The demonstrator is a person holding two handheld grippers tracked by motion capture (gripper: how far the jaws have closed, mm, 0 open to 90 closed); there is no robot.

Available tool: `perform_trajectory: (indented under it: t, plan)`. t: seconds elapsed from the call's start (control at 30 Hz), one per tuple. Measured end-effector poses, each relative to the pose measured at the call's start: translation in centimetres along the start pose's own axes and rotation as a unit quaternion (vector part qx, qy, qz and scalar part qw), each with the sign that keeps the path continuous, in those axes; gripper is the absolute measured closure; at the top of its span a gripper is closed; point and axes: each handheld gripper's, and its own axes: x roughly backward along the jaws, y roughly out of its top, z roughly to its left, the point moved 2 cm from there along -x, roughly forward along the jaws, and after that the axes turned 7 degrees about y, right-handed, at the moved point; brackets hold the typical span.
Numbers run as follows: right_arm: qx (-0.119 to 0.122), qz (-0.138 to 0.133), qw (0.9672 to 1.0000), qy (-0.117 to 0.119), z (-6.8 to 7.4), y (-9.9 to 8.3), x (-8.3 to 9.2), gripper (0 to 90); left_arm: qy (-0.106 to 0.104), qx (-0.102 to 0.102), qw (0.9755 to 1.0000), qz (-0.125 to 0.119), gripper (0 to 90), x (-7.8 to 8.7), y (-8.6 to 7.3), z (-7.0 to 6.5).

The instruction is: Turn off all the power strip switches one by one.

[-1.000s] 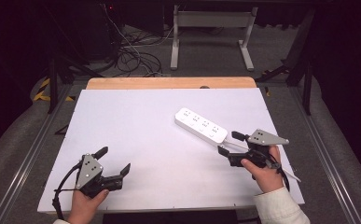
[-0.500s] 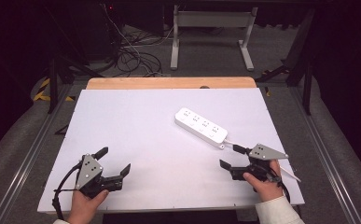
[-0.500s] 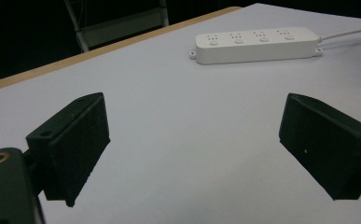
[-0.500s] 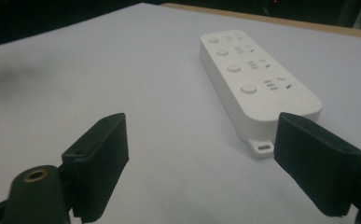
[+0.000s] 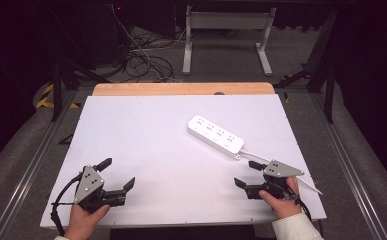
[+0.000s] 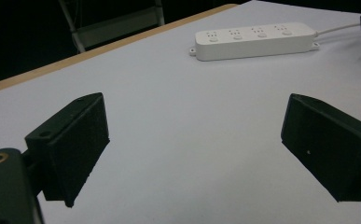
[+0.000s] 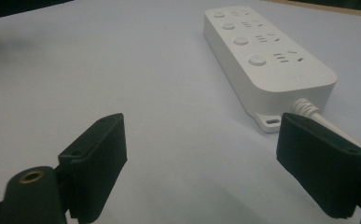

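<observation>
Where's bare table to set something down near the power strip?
Widest free patch: the white table left of the power strip, from the wooden far edge down to the left gripper. Also bare between the two grippers. Tighter at the near right, where the cord runs close by the right gripper.

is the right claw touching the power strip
Apart. In the high view, bare white table lies between the open right claw and the power strip.
</observation>
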Motion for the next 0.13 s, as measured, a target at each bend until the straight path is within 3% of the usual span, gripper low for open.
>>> perform_trajectory:
  t: [0.13]
  plan:
    - [0.008,-0.012,0.9998,-0.015,-0.02,0.28,0.37,18.9,0.012,-0.002,0.9999,0.006,8.3,-0.24,-0.01,-0.03]
